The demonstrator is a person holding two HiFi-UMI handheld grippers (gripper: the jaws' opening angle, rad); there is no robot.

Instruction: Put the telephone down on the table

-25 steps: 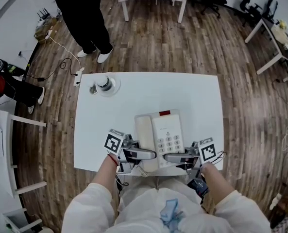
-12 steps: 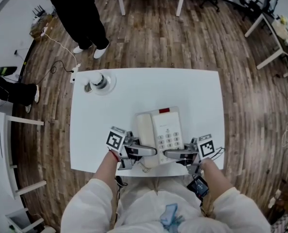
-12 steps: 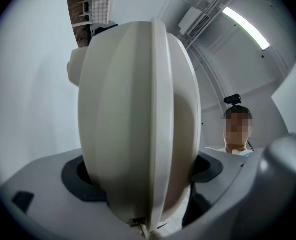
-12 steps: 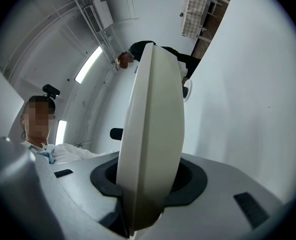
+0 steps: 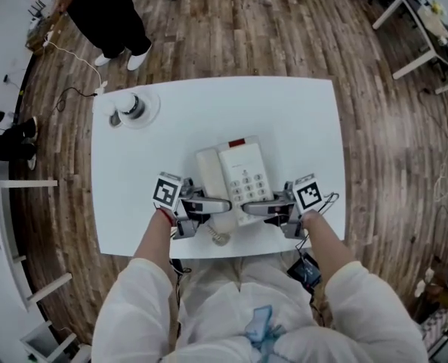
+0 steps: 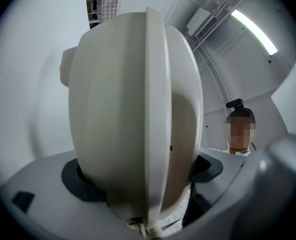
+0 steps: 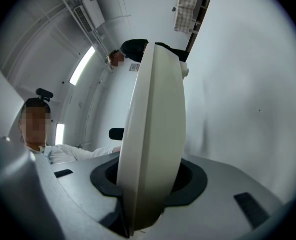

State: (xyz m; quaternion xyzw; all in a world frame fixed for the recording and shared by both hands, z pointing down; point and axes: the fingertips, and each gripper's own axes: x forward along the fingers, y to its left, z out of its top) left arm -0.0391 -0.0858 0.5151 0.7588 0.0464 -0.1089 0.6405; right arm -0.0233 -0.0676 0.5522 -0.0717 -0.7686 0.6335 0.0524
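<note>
Left gripper point(image 5: 214, 204): we see its two dark pads pressed against either side of the telephone's point(image 5: 239, 174) near left end, the cream shell filling the space between them in the left gripper view. Marker cube point(image 5: 168, 191) sits just outboard of it.

Right gripper point(image 5: 258, 207): jaws wide but clamped on the near right end of the same telephone. The right gripper view shows the thin edge of the casing seated between the black pads. Its marker cube point(image 5: 308, 193) is to the outside.

The two grippers point toward each other, with the telephone carried between them.

Telephone: cream body, handset point(image 5: 208, 169) lying along its left side, keypad point(image 5: 248, 181) to the right, small red patch point(image 5: 236, 142) at the far end. It is over the near middle part of the white worktop point(image 5: 303, 116), keypad up. We cannot tell whether its base touches the surface.

Further out: a small dark-topped round thing point(image 5: 133, 106) near the far left corner of the worktop, well apart from the telephone. Wooden floor point(image 5: 231, 29) all round. A person in dark clothes point(image 5: 106, 10) stands beyond the far left corner
</note>
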